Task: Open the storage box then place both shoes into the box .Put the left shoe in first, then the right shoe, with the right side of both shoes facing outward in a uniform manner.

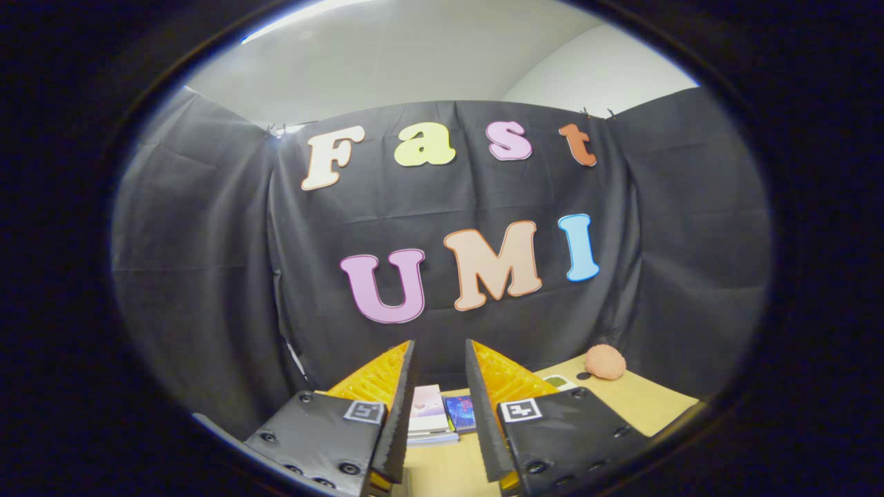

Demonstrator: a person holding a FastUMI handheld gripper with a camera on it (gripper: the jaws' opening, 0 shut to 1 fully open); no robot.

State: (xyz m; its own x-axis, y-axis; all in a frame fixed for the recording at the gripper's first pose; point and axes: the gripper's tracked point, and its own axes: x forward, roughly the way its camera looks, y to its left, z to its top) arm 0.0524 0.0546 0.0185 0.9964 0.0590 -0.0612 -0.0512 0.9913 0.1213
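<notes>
Hovering above the surface (642, 404), the gripper (440, 369) looks level toward the booth wall with its jaws released, a clear gap between them and nothing held. Beyond that gap lie a few books (442, 414) flat on the wood. Off past the right finger, near the far edge, sits a pinkish lumpy ball (606, 362), with a small light-coloured object (561, 381) between it and the finger that I cannot identify. Where the storage box and the two shoes lie I cannot tell from this angle; they are probably lower or nearer than the camera looks. The step in hand seems to be the start: finding the box. To do it well, I would tip the jaws downward, keep them parted, and line them up squarely with the lid's edge before closing.
</notes>
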